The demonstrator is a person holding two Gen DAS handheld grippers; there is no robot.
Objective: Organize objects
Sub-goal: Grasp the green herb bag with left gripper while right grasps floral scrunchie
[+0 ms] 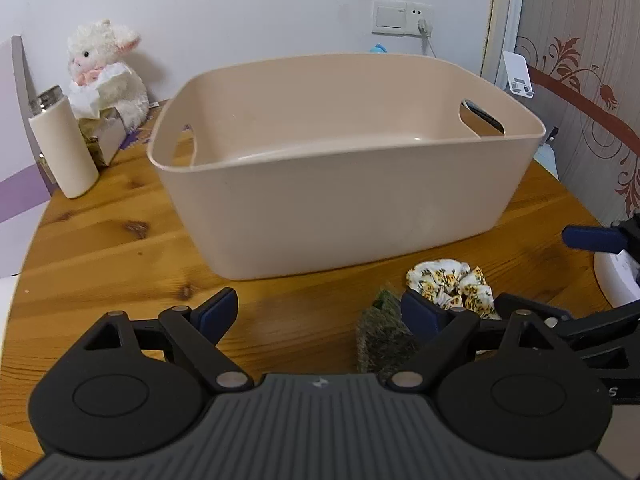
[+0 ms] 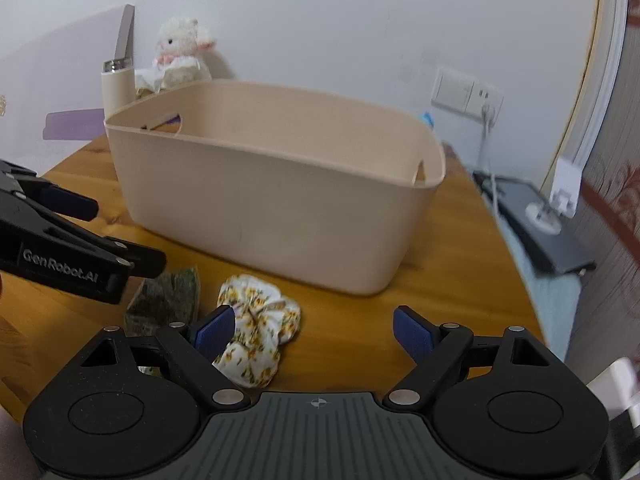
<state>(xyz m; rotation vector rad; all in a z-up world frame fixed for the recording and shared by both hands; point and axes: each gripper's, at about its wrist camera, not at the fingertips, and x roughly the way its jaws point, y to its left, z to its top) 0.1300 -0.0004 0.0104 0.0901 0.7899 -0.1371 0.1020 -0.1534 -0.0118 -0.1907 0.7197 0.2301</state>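
Observation:
A beige plastic basket [image 1: 344, 208] with cut-out handles stands on the wooden table [image 1: 100, 248]; it looks empty inside and also shows in the right wrist view [image 2: 272, 208]. In front of it lie a floral scrunchie [image 1: 452, 286] [image 2: 256, 332] and a dark green patterned packet [image 1: 380, 340] [image 2: 168, 300]. My left gripper [image 1: 320, 312] is open and empty, with the packet beside its right finger. My right gripper [image 2: 316, 332] is open and empty, its left finger at the scrunchie. The left gripper's arm [image 2: 72, 248] shows at the left of the right wrist view.
A cream bottle [image 1: 64, 148], a tissue box [image 1: 104, 136] and a white plush lamb [image 1: 108, 68] stand at the table's back left. A wall socket [image 1: 400, 16] with a cable is behind the basket. A dark device [image 2: 540, 232] lies off the table's right edge.

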